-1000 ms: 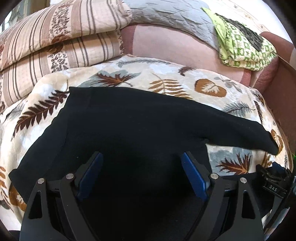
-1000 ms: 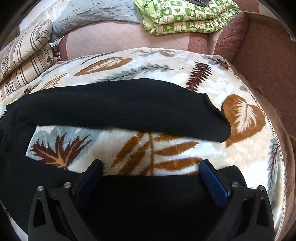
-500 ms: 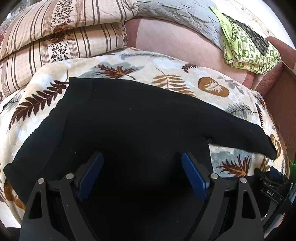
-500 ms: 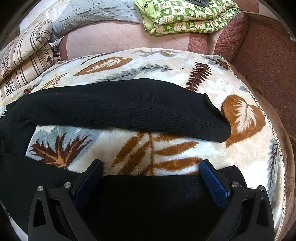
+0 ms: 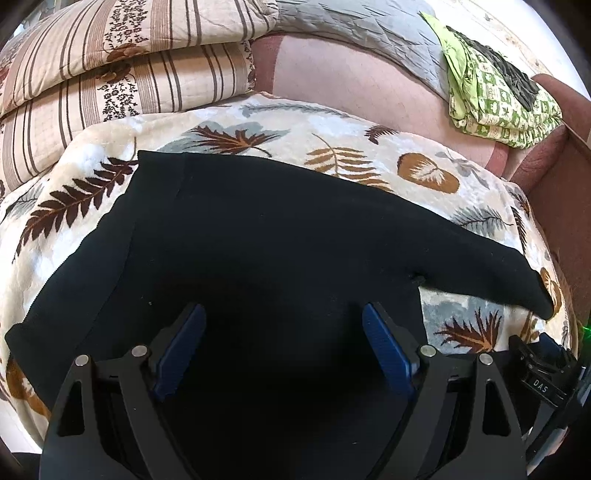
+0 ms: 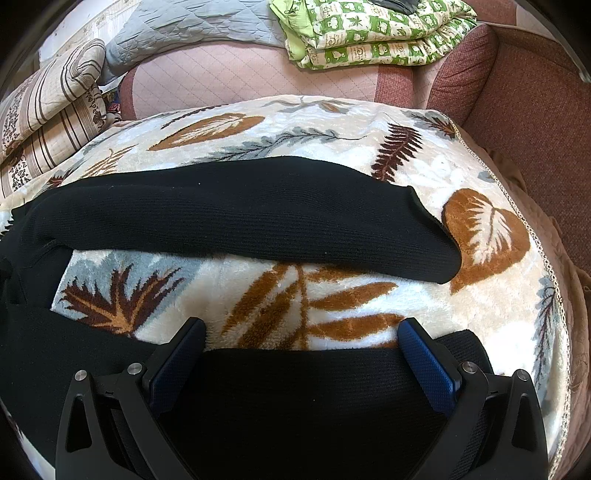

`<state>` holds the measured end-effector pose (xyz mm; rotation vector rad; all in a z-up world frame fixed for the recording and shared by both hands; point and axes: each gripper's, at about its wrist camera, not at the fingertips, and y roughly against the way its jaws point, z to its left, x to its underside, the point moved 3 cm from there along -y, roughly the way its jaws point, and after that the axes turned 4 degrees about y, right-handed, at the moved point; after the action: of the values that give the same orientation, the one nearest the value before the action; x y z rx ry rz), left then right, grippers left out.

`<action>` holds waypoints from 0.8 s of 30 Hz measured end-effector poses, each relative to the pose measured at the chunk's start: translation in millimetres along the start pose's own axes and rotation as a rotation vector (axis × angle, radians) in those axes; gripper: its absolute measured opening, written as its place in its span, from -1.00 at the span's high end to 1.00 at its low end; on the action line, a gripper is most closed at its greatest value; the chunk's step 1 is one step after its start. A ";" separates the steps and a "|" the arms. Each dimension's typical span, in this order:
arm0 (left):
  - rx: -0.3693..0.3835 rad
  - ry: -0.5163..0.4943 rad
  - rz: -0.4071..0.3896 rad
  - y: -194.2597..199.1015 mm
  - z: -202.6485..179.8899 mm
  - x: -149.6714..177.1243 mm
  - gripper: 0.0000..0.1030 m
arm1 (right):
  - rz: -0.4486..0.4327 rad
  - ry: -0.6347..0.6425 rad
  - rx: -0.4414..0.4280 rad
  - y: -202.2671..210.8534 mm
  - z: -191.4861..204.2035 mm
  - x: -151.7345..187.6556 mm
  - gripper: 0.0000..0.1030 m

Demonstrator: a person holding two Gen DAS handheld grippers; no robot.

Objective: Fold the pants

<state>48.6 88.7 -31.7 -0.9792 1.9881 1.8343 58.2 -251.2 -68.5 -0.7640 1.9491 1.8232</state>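
Black pants (image 5: pixel 266 236) lie spread flat on a leaf-patterned blanket (image 5: pixel 332 158). In the left wrist view the waist part fills the middle and the far leg runs right to its cuff (image 5: pixel 532 295). My left gripper (image 5: pixel 282 317) is open, its blue pads over the waist area, holding nothing. In the right wrist view the far leg (image 6: pixel 240 218) lies across the blanket (image 6: pixel 332 295) and the near leg (image 6: pixel 295 387) lies under my right gripper (image 6: pixel 301 332), which is open and empty near that leg's upper edge.
Striped pillows (image 5: pixel 110 74) are stacked at the back left. A folded green-patterned quilt (image 6: pixel 369 33) and a grey quilt (image 6: pixel 192 26) lie at the back. A reddish sofa arm (image 6: pixel 535 110) borders the right. The right gripper's body (image 5: pixel 543 373) shows at the left wrist view's lower right.
The left gripper's view has shifted slightly, showing a bit more of the pillows and waistband. The right gripper has not moved. Both stay open.
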 end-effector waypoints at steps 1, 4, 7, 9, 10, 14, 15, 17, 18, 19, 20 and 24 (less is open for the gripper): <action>-0.003 -0.001 0.000 -0.3 -0.5 0.4 -0.69 | 0.000 0.000 0.000 0.1 0.2 0.1 -0.99; -0.004 -0.005 0.000 0.2 -0.9 0.5 -0.69 | 0.000 0.000 0.000 0.1 0.1 0.0 -0.99; -0.004 -0.002 -0.003 1.4 -0.5 0.7 -0.69 | 0.000 0.000 0.000 0.0 -0.2 -0.1 -0.99; -0.007 0.003 -0.003 0.8 0.4 0.3 -0.69 | 0.001 0.000 0.000 -0.3 -1.2 -0.4 -0.99; -0.007 0.003 -0.003 0.4 0.3 0.2 -0.69 | 0.001 0.000 0.000 -0.1 -0.3 -0.1 -0.99; -0.010 0.000 -0.001 -0.2 -0.1 0.5 -0.69 | 0.001 0.000 0.001 -0.3 -0.9 -0.3 -0.99; -0.009 -0.004 -0.002 0.1 -0.7 0.4 -0.69 | 0.001 0.000 0.001 -0.2 -0.7 -0.2 -0.99; -0.008 -0.003 -0.002 0.8 -0.1 0.6 -0.69 | 0.001 0.000 0.001 -0.4 -1.3 -0.5 -0.99; -0.008 0.001 -0.002 1.0 0.5 0.6 -0.69 | 0.002 -0.001 0.001 -0.4 -1.3 -0.5 -0.99; -0.007 0.002 -0.002 0.7 0.5 0.3 -0.69 | 0.001 -0.001 0.001 -0.1 -0.2 -0.1 -0.99; -0.008 0.001 -0.002 0.6 0.3 0.3 -0.69 | 0.002 0.000 0.001 -0.3 -1.1 -0.5 -0.99; -0.016 -0.006 -0.005 -0.2 -1.9 0.4 -0.69 | 0.001 0.000 0.002 0.0 -0.1 -0.2 -0.99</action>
<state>48.9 86.7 -31.8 -0.9817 1.9687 1.8509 58.4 -251.3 -68.3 -0.7619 1.9515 1.8220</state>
